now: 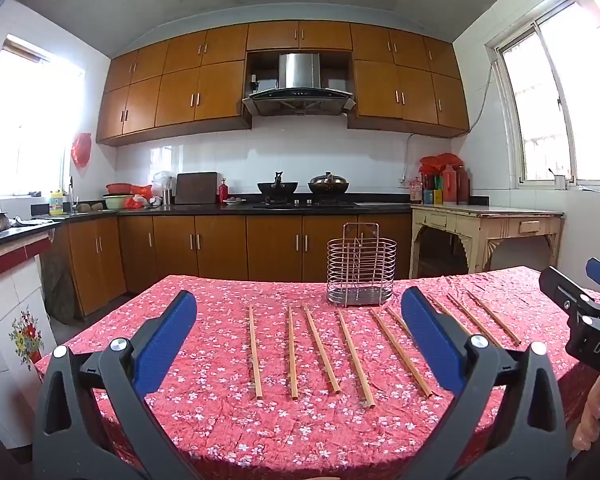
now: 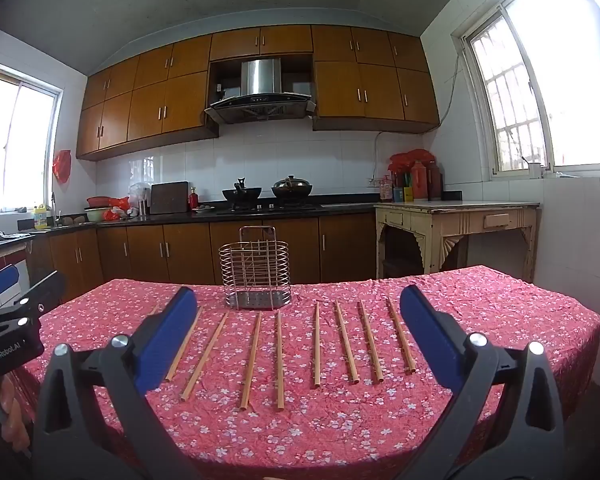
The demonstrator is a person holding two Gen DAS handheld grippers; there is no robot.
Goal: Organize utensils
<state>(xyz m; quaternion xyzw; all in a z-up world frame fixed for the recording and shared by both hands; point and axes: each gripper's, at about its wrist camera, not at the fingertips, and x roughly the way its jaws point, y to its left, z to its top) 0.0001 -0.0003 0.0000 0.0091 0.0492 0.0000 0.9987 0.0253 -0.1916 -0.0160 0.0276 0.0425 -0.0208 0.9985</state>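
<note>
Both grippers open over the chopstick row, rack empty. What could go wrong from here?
1. The chopsticks lie flat and thin on a wrinkled tablecloth; fingers may snag cloth or slip off.
2. The wire rack looks light and could tip or slide on insertion.
3. The left gripper and right gripper work close together; they might collide.

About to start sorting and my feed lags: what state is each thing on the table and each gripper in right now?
wire holder: upright, empty, far side of table.
chopsticks: lying flat, spread in a row, none picked up.
left gripper: open, holding nothing.
right gripper: open, holding nothing.
tablecloth: wrinkled, covering the table.
</note>
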